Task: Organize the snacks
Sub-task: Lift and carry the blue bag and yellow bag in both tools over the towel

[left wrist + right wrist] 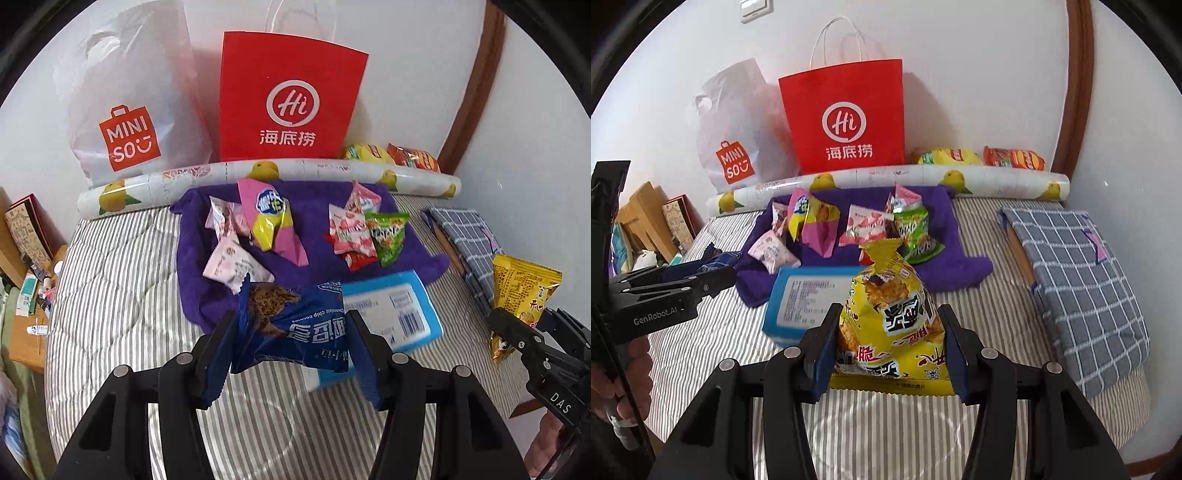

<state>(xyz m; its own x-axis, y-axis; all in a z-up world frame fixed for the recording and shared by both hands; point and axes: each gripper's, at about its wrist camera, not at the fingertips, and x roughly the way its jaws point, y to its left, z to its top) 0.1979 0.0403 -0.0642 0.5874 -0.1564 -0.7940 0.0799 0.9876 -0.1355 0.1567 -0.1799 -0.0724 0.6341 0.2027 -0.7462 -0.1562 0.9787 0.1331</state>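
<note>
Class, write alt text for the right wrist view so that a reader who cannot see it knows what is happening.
The right tongs grip a yellow snack bag above a striped bed. Beyond it lie a blue box and small snack packets on a purple towel, with a red Haidilao paper bag against the wall.

Both wrist cameras are looking forward over the bed (110, 277) toward the wall; both are sharing the purple towel (314, 206) (945, 273) close ahead.

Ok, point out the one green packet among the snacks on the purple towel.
The green packet at the towel's right side, overlapping the strawberry-print packet.
</note>
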